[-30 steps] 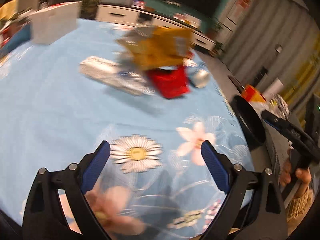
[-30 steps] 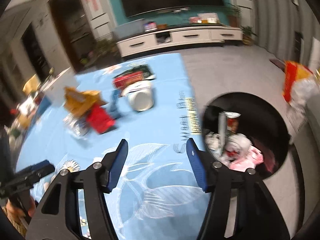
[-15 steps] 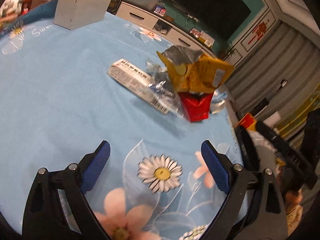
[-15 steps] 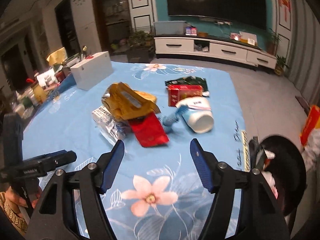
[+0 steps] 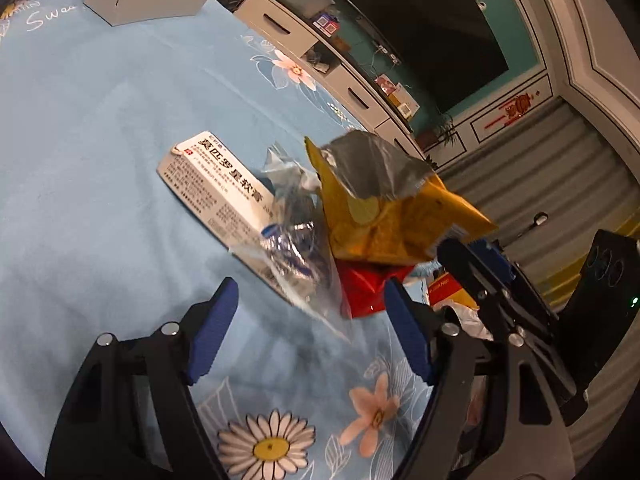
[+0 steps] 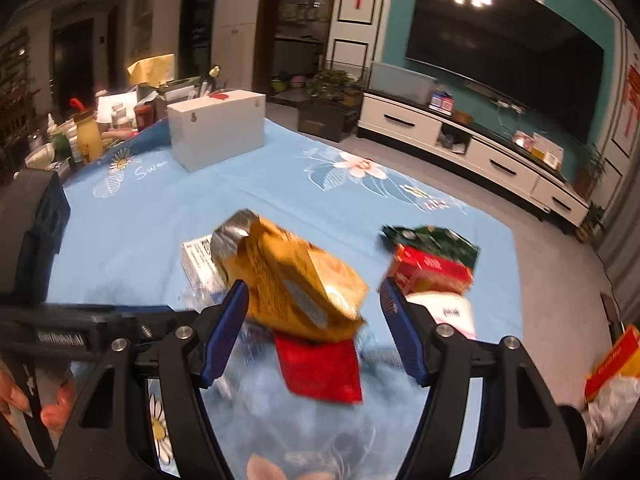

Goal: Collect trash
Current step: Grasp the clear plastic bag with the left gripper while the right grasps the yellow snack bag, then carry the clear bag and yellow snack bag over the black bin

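A pile of trash lies on the blue flowered tablecloth [image 5: 100, 128]: a white medicine box [image 5: 216, 192], a clear plastic wrapper [image 5: 300, 264], a yellow snack bag [image 5: 384, 208] and a red packet [image 5: 368, 288] under it. My left gripper [image 5: 310, 332] is closing, its blue pads either side of the wrapper's near corner without touching it. My right gripper [image 6: 314, 332] stands open around the near end of the yellow snack bag [image 6: 296, 280], over the red packet [image 6: 320, 368]; no pad presses on either.
Further right lie a red box [image 6: 432, 272], a green packet [image 6: 436, 240] and a white tub [image 6: 452, 312]. A white box [image 6: 216, 136] stands at the far side, with bottles and clutter [image 6: 84, 136] beyond it. A hand [image 6: 16, 404] grips the left tool.
Both grippers have come in close to the pile, and each has rolled. The left jaws have narrowed. The right view has swung from the black bin to the yellow bag.
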Action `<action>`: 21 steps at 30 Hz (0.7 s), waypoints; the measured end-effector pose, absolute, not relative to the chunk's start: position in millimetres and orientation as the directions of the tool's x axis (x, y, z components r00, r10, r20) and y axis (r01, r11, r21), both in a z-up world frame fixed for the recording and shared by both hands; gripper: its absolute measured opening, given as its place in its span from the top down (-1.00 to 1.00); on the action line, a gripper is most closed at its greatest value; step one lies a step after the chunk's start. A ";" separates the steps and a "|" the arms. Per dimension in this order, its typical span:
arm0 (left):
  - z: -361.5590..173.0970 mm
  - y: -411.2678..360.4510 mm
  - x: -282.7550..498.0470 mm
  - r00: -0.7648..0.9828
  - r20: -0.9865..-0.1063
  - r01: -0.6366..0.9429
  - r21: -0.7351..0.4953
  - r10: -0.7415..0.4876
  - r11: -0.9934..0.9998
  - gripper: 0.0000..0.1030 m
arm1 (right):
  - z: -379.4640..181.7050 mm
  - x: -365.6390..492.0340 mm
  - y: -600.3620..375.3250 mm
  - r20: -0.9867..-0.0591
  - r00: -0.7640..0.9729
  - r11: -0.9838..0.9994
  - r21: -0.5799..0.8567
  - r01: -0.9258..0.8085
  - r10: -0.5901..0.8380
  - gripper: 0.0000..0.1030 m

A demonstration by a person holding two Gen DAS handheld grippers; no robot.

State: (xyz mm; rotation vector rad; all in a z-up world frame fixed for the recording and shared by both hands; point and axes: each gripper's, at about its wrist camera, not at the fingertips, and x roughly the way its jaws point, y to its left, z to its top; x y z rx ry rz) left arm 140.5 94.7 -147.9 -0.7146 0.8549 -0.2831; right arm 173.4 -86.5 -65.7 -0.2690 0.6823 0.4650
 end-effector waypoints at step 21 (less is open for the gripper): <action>-130.7 94.6 132.8 0.679 -0.602 -0.050 -0.609 -0.420 0.792 0.73 | -39.8 159.6 -109.3 -0.581 0.712 0.889 0.045 -0.456 0.394 0.78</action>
